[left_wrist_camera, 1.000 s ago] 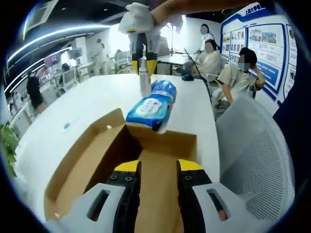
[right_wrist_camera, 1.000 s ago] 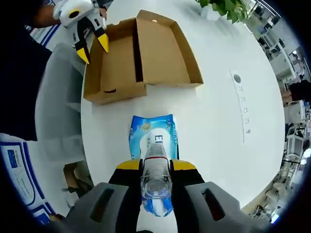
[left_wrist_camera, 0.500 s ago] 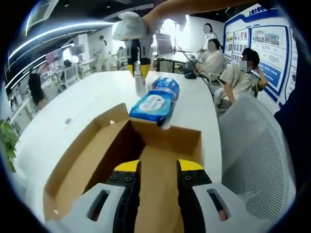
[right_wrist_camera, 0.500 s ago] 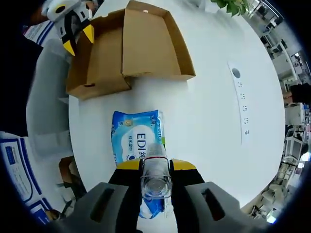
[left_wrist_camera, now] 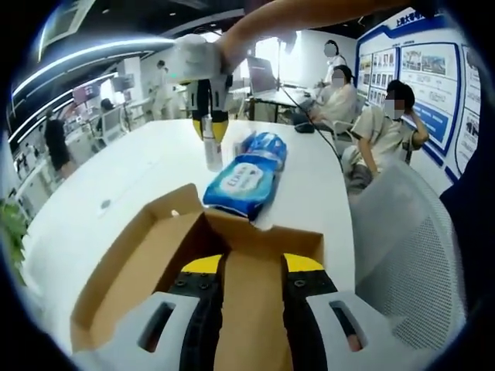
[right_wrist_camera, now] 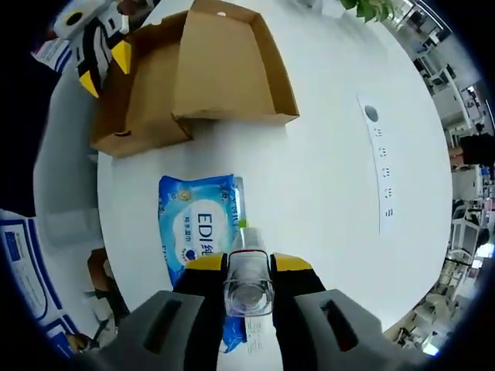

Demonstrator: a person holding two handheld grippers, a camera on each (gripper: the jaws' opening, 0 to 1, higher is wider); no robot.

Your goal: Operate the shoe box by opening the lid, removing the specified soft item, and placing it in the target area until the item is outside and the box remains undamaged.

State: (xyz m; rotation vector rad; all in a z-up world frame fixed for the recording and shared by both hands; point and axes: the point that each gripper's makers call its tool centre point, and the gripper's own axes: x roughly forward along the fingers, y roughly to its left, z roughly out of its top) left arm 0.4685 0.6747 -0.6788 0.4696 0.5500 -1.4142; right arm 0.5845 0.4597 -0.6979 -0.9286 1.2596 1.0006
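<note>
Shoe box [right_wrist_camera: 197, 73] — plain brown cardboard, open, its hinged lid folded back flat beside the tray — sits on the white round table [right_wrist_camera: 332, 201]. In the left gripper view the box interior [left_wrist_camera: 232, 270] looks bare, with a small notch cut in the far wall.

Soft item: a blue and white wet-wipes pack [right_wrist_camera: 197, 239], glossy plastic, printed "EDI" in large letters with a round light label panel. It lies flat on the table outside the box, just beyond the box's far wall in the left gripper view [left_wrist_camera: 244, 179], wrapper slightly crumpled at the ends.

Right gripper [right_wrist_camera: 247, 267]: jaws clamped on a small clear bottle [right_wrist_camera: 248, 282], seen end-on between the yellow tips, held above the table just beside the wipes pack. In the left gripper view the same gripper [left_wrist_camera: 207, 124] hangs the bottle [left_wrist_camera: 209, 147] upright over the tabletop, to the pack's left.

Left gripper [left_wrist_camera: 252, 267]: jaws parted with nothing between them, poised over the open box. In the right gripper view it [right_wrist_camera: 100, 66] sits at the box's far edge.

Seated people and office desks in background.
</note>
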